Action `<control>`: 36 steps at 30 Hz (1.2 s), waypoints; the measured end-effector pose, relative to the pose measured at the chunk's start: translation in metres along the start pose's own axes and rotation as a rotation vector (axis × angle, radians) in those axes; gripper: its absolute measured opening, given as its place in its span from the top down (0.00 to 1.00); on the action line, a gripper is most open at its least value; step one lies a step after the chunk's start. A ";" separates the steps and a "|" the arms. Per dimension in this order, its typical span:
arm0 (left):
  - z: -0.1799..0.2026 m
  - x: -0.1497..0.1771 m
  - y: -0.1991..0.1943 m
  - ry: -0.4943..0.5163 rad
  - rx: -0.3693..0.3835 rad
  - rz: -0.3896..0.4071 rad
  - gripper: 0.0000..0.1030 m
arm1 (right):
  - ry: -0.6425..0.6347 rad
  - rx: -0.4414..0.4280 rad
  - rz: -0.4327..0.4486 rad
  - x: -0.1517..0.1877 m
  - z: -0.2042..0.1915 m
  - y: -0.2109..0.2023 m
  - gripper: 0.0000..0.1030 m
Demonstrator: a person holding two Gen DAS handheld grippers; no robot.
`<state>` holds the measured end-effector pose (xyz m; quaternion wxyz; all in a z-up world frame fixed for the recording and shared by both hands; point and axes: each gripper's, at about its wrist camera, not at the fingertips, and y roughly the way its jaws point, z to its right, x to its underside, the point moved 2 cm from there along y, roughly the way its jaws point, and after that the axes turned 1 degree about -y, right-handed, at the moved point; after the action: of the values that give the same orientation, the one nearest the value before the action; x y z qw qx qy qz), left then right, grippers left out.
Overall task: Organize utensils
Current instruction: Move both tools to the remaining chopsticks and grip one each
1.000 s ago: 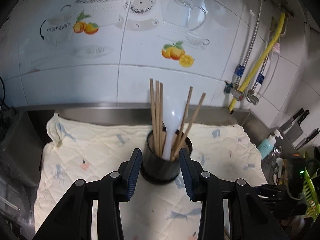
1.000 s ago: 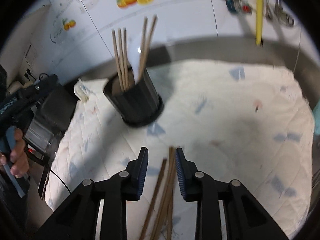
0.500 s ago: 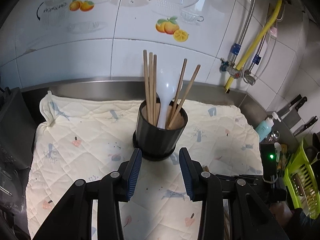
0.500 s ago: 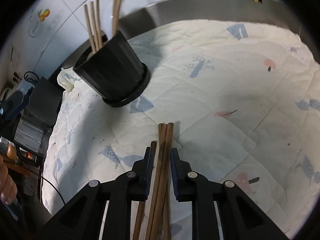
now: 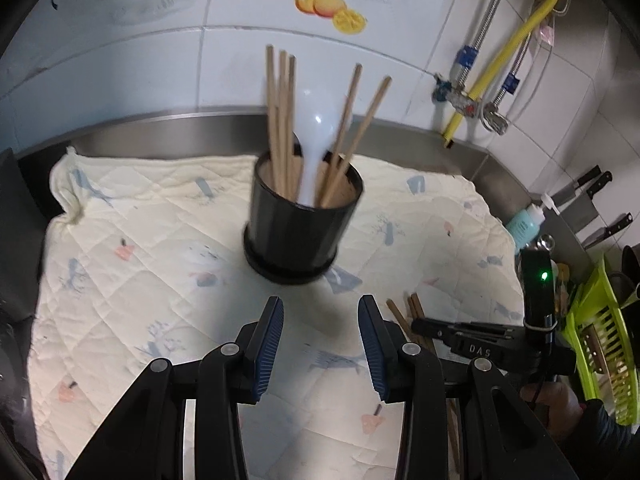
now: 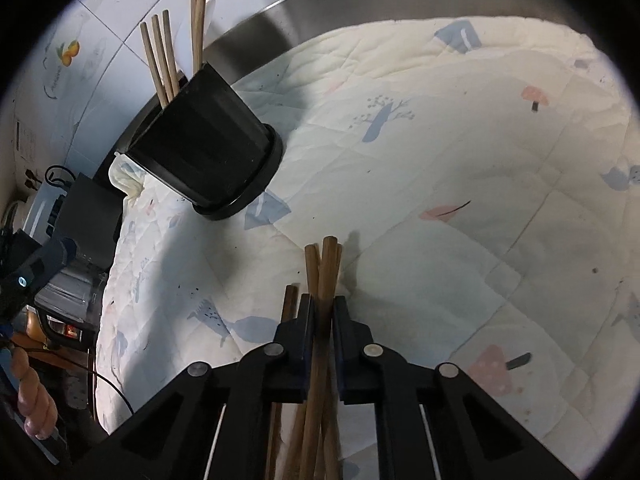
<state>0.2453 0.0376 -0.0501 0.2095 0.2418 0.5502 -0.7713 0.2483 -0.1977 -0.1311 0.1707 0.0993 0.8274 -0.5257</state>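
A black utensil holder (image 5: 304, 232) stands upright on a quilted cloth (image 5: 160, 240), holding several wooden chopsticks (image 5: 280, 120) and a white spoon (image 5: 316, 132). My left gripper (image 5: 320, 320) hovers in front of the holder, open, with nothing between its fingers. To its right, low over the cloth, is my right gripper (image 5: 420, 324). In the right wrist view that right gripper (image 6: 323, 308) is shut on a bundle of brown chopsticks (image 6: 326, 264) lying on the cloth (image 6: 440, 120). One more chopstick (image 6: 289, 300) lies just outside the left finger. The holder (image 6: 208, 152) stands off to the upper left.
A steel ledge (image 5: 160, 124) and tiled wall back the cloth. Pipes and a yellow hose (image 5: 504, 56) hang at the right, above knives (image 5: 580, 188), a blue bottle (image 5: 524, 224) and a green rack (image 5: 600, 344). A black box (image 6: 88, 216) borders the cloth's left side.
My right gripper sank to the cloth and its jaws closed around the chopstick bundle. My left gripper dropped and tilted down, so the holder now sits farther ahead of its fingers.
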 end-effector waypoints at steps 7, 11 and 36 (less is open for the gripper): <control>0.028 0.017 0.031 0.030 0.075 -0.085 0.59 | 0.039 0.003 0.028 0.005 0.014 -0.013 0.89; 0.046 0.031 0.053 0.055 0.099 -0.142 0.60 | 0.051 0.000 0.045 0.006 0.021 -0.023 0.89; 0.089 0.065 0.139 0.104 0.070 -0.288 0.79 | 0.116 -0.026 -0.015 0.010 0.045 -0.023 0.88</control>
<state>0.2630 -0.0938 -0.1683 0.0594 0.2071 0.5619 -0.7987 0.2391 -0.2484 -0.1329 0.1195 0.1211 0.8434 -0.5096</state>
